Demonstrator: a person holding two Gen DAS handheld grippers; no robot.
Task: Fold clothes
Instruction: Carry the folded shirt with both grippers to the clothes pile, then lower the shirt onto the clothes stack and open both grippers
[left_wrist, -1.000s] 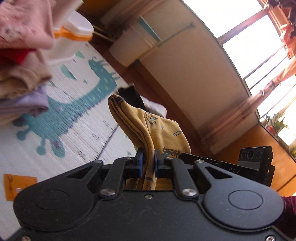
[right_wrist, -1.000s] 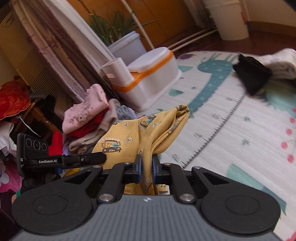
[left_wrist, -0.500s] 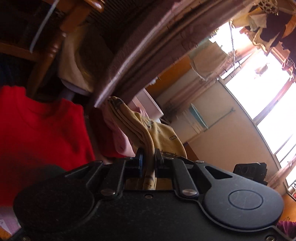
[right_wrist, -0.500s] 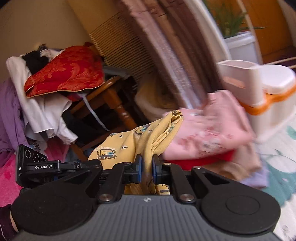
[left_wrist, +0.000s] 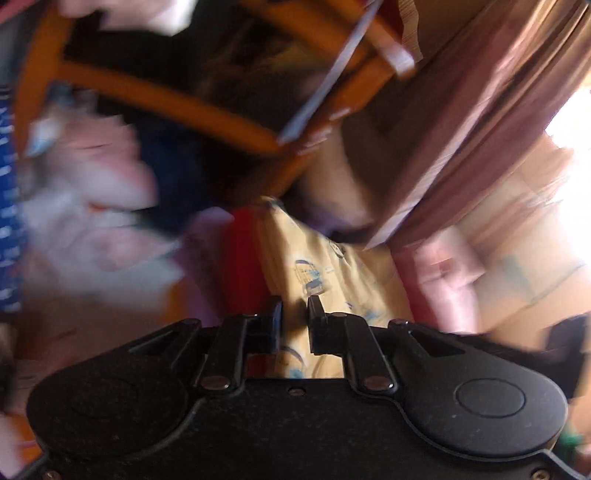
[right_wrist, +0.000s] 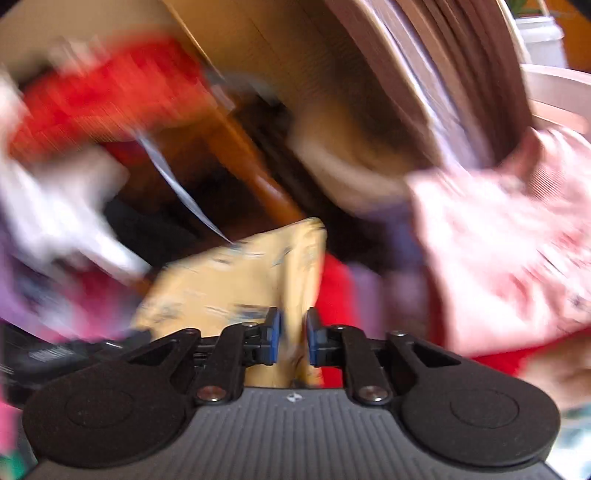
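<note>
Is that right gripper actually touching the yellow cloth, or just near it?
Cannot tell. In the right wrist view the yellow cloth runs between the right gripper and its blue pads, but the jaws stand slightly parted and blur hides any contact.

This is a lived-in room of a home, seen through heavy motion blur. A wooden chair (left_wrist: 155, 96) with orange-brown rails crosses the upper left of the left wrist view, and loose laundry lies heaped about it: a pink printed garment (right_wrist: 509, 236) at the right of the right wrist view, a red cloth (right_wrist: 103, 92) at its upper left, pale clothes (left_wrist: 85, 214) at the left of the left wrist view. A brownish curtain (left_wrist: 480, 122) hangs at the upper right there, with bright daylight beside it.
</note>
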